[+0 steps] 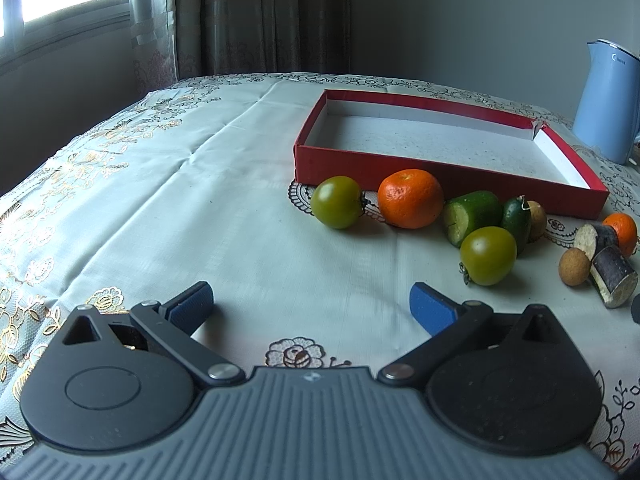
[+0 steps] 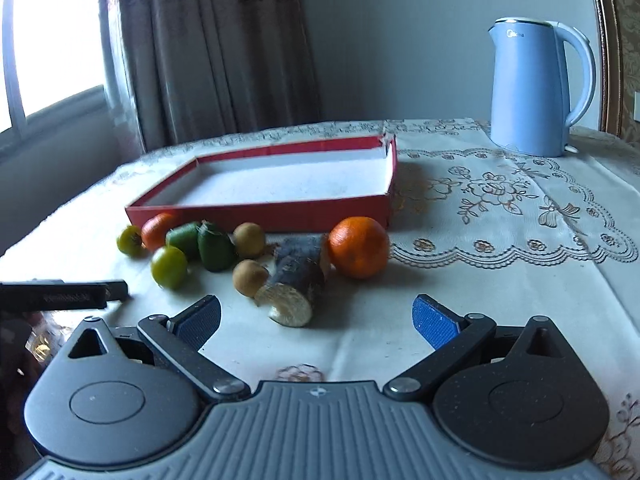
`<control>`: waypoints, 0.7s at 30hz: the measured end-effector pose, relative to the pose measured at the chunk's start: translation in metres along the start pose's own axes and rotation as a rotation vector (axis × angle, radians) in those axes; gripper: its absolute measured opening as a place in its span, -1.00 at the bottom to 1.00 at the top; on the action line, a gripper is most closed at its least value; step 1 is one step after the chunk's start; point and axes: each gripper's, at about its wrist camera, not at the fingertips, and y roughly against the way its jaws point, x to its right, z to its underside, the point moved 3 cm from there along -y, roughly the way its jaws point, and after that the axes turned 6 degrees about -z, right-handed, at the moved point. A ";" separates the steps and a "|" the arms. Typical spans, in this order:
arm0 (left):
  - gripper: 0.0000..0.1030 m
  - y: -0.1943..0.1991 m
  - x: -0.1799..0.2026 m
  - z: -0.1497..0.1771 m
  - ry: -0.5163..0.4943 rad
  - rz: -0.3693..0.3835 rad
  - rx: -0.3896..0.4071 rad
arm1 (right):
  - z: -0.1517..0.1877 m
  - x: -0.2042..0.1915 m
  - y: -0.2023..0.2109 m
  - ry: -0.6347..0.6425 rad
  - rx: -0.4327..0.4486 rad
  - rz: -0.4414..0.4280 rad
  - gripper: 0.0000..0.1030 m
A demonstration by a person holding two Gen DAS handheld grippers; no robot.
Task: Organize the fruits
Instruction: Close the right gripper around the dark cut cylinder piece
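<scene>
An empty red tray (image 1: 440,170) (image 2: 260,212) with a white floor lies on the table. In front of it lie fruits: two green tomatoes (image 1: 337,201) (image 1: 488,255), two oranges (image 1: 411,198) (image 2: 359,246), green cucumber-like pieces (image 1: 472,216) (image 2: 216,251), small brown round fruits (image 1: 574,267) (image 2: 249,277) and dark sugarcane chunks (image 1: 612,280) (image 2: 298,280). My left gripper (image 1: 312,308) is open and empty, near side of the fruits. My right gripper (image 2: 316,316) is open and empty, just short of the sugarcane chunk.
A blue electric kettle (image 2: 536,88) (image 1: 608,100) stands at the back right. The table wears a pale embroidered cloth (image 1: 180,200). Part of the left gripper (image 2: 60,294) shows at the left of the right wrist view. Curtains and a window lie behind.
</scene>
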 end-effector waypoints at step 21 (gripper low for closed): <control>1.00 0.000 -0.001 0.000 0.007 0.005 -0.001 | -0.004 -0.010 -0.024 0.045 -0.063 -0.087 -0.59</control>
